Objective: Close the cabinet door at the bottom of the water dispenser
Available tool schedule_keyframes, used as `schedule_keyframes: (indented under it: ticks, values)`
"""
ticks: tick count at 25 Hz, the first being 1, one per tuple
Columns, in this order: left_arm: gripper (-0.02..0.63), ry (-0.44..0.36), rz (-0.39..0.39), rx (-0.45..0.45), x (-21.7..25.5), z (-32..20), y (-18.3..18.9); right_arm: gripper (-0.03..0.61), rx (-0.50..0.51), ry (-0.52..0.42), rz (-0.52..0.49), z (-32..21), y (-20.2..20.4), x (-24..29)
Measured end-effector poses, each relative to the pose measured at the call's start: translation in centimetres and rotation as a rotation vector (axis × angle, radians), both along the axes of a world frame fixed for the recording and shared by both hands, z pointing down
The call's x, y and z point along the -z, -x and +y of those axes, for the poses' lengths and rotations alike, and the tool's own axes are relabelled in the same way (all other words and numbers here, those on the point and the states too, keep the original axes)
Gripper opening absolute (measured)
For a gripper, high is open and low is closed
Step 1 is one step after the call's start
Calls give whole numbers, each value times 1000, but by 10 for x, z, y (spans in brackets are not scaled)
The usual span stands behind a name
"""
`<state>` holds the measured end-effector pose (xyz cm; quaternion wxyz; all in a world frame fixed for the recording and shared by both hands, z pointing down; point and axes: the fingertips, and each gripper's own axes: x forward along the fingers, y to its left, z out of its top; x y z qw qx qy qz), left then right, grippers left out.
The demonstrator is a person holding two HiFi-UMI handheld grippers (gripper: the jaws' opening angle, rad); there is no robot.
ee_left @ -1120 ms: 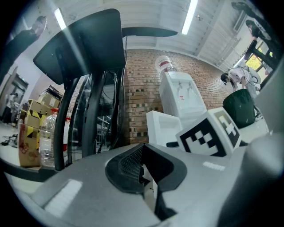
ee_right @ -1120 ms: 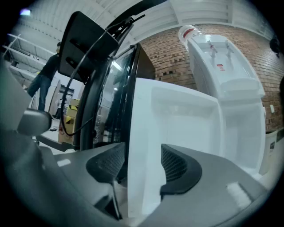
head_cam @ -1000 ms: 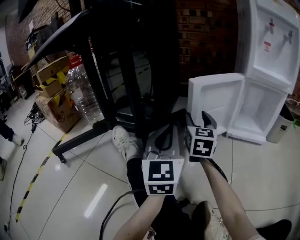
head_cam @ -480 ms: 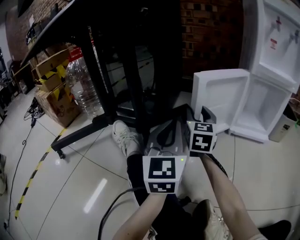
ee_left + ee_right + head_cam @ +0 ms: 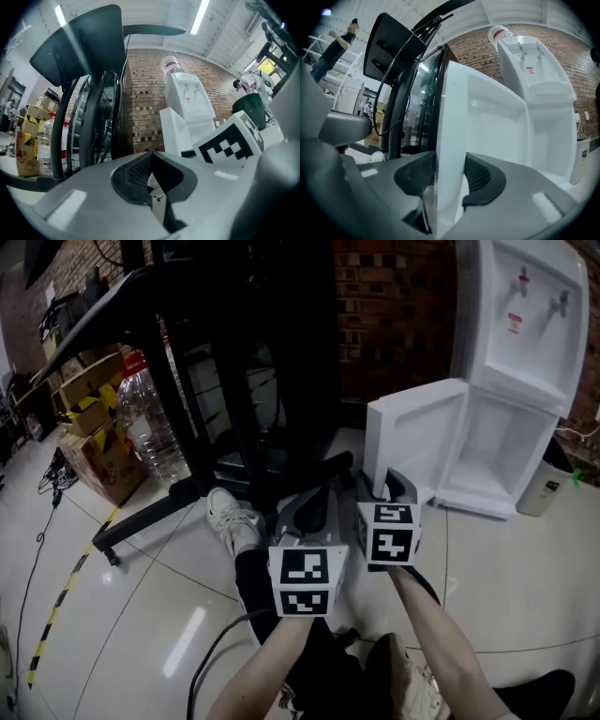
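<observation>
The white water dispenser (image 5: 525, 324) stands at the back right against a brick wall, its bottom cabinet (image 5: 497, 456) open. The white cabinet door (image 5: 412, 442) swings out to the left. My right gripper (image 5: 398, 486) is at the door's free edge. In the right gripper view the door's edge (image 5: 450, 136) runs upright between the jaws and both pads (image 5: 417, 173) press on it. My left gripper (image 5: 314, 512) hangs to the left of the right one, away from the door, jaws together and empty (image 5: 150, 159). The dispenser (image 5: 187, 101) shows ahead of it.
A black metal stand (image 5: 234, 381) rises left of the door, its foot reaching across the floor. A big water bottle (image 5: 150, 423) and cardboard boxes (image 5: 89, 442) sit at the far left. The person's shoe (image 5: 228, 517) and a floor cable lie below the grippers. A small white box (image 5: 542, 488) stands right of the dispenser.
The right gripper has come onto the door's edge and its jaws have narrowed on it. The left gripper has stayed beside it.
</observation>
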<state>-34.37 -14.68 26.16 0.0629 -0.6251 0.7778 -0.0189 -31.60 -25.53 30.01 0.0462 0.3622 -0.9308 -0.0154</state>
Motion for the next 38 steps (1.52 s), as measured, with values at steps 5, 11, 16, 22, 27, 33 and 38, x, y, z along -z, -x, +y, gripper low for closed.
schedule_keyframes:
  ticks: [5,11,16,22,27,33,38]
  values:
    - [15,-52,106,-12,15,-8,-9,192,40,19,20,16,-29,-1]
    - [15,-19,11,-62,25,-39,-52,198,59,39,15,28,-69,-1]
    - [15,-33,-69,-156,33,-47,-96,207,-1,-49,48,36,-113,3]
    - [15,-43,-16,-156,32,-57,-130,207,-62,-46,60,34,-159,0]
    - [15,-27,21,-173,23,-69,-165,198,-136,-45,60,27,-200,0]
    - [15,-23,-37,-222,24,-87,-206,183,-230,1,44,10,-245,-1]
    - [15,-20,1,-221,22,-109,-227,178,-311,13,55,-8,-278,2]
